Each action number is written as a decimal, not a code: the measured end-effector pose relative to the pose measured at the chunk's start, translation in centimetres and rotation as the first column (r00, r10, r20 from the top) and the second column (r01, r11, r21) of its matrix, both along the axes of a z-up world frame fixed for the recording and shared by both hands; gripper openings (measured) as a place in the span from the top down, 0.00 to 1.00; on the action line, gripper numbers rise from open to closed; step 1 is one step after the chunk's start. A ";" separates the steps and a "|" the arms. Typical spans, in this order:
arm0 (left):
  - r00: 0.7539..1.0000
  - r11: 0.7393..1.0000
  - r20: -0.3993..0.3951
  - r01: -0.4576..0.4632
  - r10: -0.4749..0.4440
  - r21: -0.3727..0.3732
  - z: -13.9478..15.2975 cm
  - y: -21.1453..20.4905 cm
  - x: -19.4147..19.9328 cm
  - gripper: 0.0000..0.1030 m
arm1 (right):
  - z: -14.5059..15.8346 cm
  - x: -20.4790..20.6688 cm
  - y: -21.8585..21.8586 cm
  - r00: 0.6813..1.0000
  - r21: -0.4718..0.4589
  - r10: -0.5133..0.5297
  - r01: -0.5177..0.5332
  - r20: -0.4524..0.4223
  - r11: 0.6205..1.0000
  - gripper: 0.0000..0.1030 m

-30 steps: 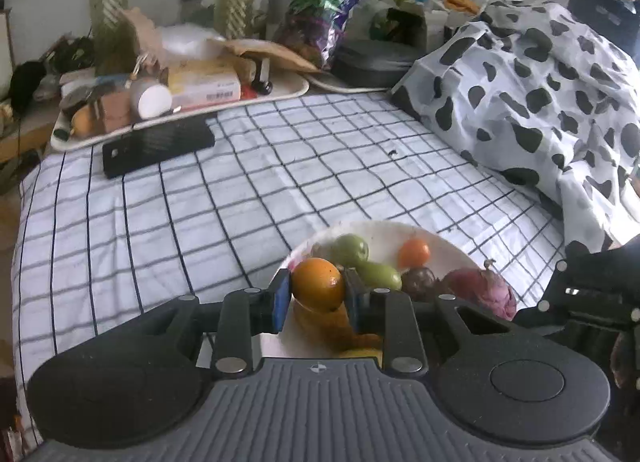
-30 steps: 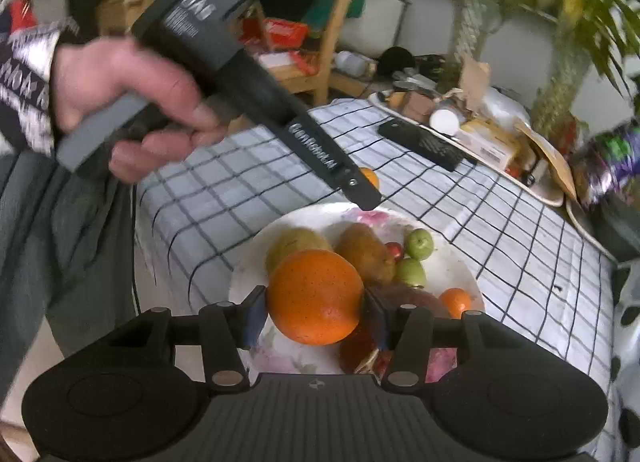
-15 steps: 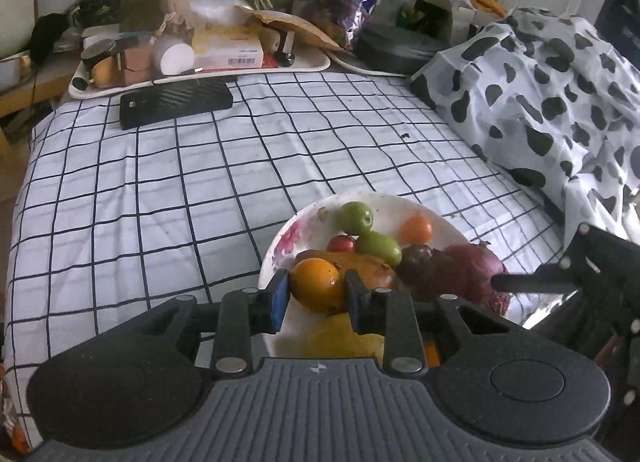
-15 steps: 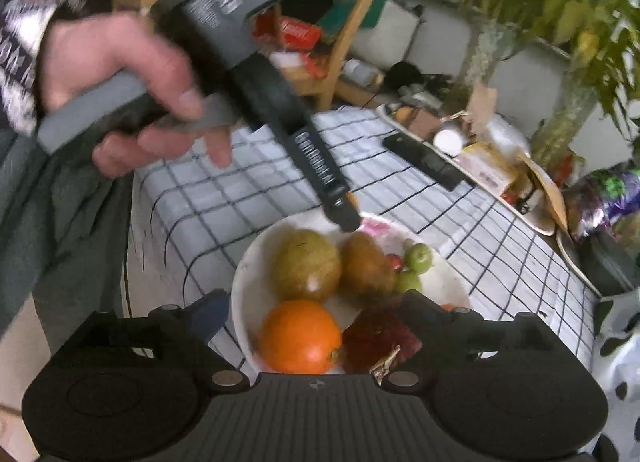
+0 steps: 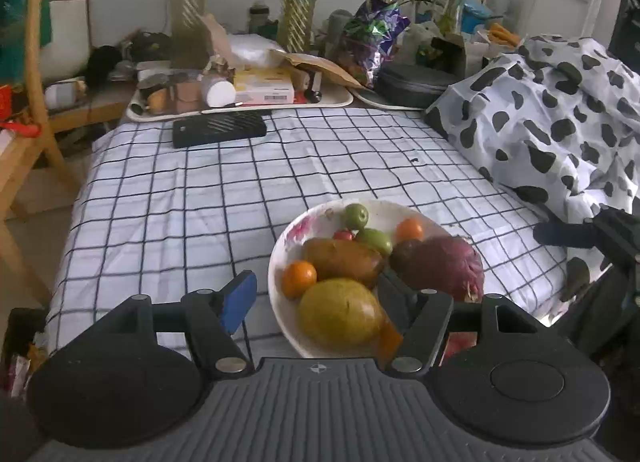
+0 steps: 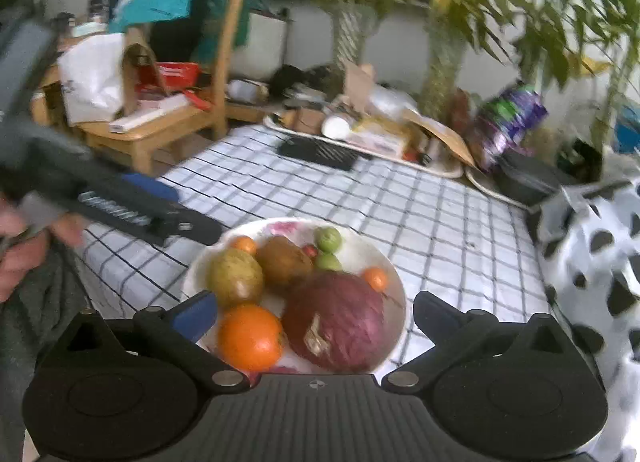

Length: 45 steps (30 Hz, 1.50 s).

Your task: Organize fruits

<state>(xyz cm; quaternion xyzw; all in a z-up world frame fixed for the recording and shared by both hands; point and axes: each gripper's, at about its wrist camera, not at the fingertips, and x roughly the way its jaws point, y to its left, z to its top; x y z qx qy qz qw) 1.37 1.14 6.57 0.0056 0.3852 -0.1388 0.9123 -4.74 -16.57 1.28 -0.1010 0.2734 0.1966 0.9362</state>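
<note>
A white floral plate [image 5: 316, 214] [image 6: 390, 274] of fruit sits on the checked tablecloth. It holds a small orange [image 5: 299, 278] [image 6: 243, 244], a yellow-green pear [image 5: 338, 312] [image 6: 235, 276], a brown pear [image 5: 342, 258], a purple fruit [image 5: 440, 266] [image 6: 338, 320], green fruits [image 5: 357, 215] and a large orange [image 6: 250, 336]. My left gripper [image 5: 316, 296] is open and empty over the plate's near rim. My right gripper [image 6: 316, 312] is open and empty just behind the large orange and purple fruit.
A black flat case [image 5: 219, 128] and a cluttered tray [image 5: 240, 96] lie at the table's far end. A cow-print cloth [image 5: 560, 118] covers the right side. A wooden chair [image 6: 180, 118] stands left of the table. Potted plants line the back.
Both grippers opened. The left let go of the small orange onto the plate's left side; the right let go of the large orange at the plate's near edge. Both pulled back and up.
</note>
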 end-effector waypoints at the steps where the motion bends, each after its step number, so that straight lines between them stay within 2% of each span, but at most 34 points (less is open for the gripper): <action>1: 1.000 1.000 0.002 -0.007 0.007 0.006 0.0 -0.1 -0.4 0.36 | -0.1 0.0 -0.1 1.000 0.001 -0.020 0.020 -0.015 1.000 0.00; 3: 1.000 1.000 -0.011 -0.022 0.022 0.001 0.0 -0.1 -1.0 0.36 | -0.4 0.1 -0.4 0.997 -0.002 -0.059 0.059 -0.055 0.998 0.00; 5: 0.999 0.999 -0.018 -0.035 0.035 -0.005 -0.1 -0.2 -1.6 0.36 | -0.8 0.3 -0.6 0.985 -0.005 -0.110 0.110 -0.133 0.994 0.00; 7: 0.998 0.997 -0.018 -0.066 0.067 0.025 -0.2 -0.4 -2.1 0.36 | -1.3 0.3 -1.0 0.970 -0.001 -0.152 0.155 -0.189 0.988 0.00; 10: 0.996 0.995 -0.026 -0.083 0.085 0.062 -0.4 -0.8 -2.6 0.36 | -1.9 -0.3 -1.4 0.957 0.013 -0.179 0.187 -0.230 0.982 0.00; 14: 0.996 0.993 -0.026 -0.081 0.084 0.089 -0.7 -1.2 -2.7 0.35 | -2.3 -0.4 -1.2 0.949 -0.019 -0.207 0.208 -0.237 0.978 0.00; 16: 0.996 0.992 -0.041 -0.081 0.085 0.098 -1.0 -1.4 -2.5 0.25 | -2.6 -0.2 -1.1 0.945 -0.035 -0.214 0.212 -0.246 0.977 0.00; 18: 0.993 0.990 -0.061 -0.091 0.098 0.109 -1.4 -1.4 -2.2 0.08 | -2.7 -0.1 -1.0 0.943 -0.042 -0.218 0.215 -0.253 0.976 0.00; 22: 0.990 0.983 -0.077 -0.102 0.115 0.154 -1.9 -1.6 -1.9 0.04 | -2.8 0.2 -1.0 0.938 -0.047 -0.227 0.223 -0.263 0.974 0.00; 23: 0.990 0.982 -0.077 -0.102 0.115 0.158 -1.9 -1.6 -1.9 0.00 | -2.9 0.2 -1.0 0.937 -0.049 -0.229 0.224 -0.265 0.973 0.00; 45: 0.988 0.981 -0.083 -0.118 0.132 0.156 -1.9 -1.5 -1.9 0.00 | -3.1 0.4 -0.6 0.938 -0.082 -0.230 0.216 -0.260 0.973 0.00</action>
